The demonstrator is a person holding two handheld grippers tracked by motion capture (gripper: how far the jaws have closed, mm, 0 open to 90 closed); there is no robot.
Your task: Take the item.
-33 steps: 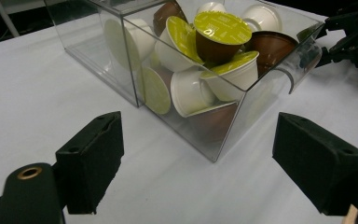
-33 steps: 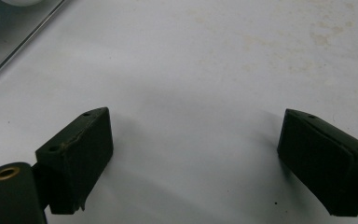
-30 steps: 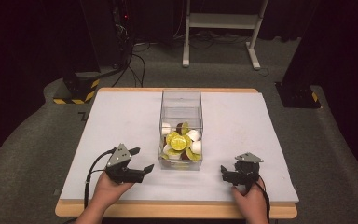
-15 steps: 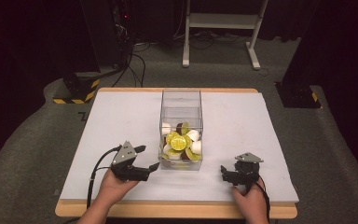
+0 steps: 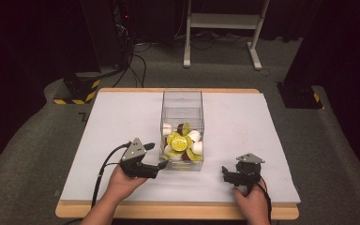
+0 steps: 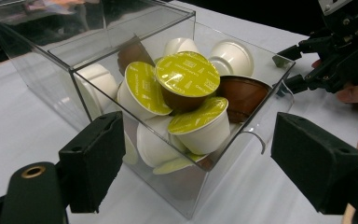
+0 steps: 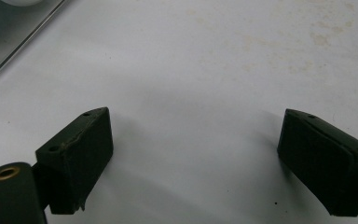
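The yellow-green foil lids [image 6: 187,73] of the capsules carry small printed lettering. It is too fine to read. No other writing is legible.

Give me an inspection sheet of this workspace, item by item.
Surface: white table top, faint stains.
Job's things: clear box holding coffee pods, yellow-green lids, white and brown cups.
Clutter: nothing seen.
Grippers: left gripper open, at the box's near corner; right gripper open over bare table.
Cables: cable trails from left gripper; floor cables behind the table.
Surroundings: grey carpet, white frame, striped block.
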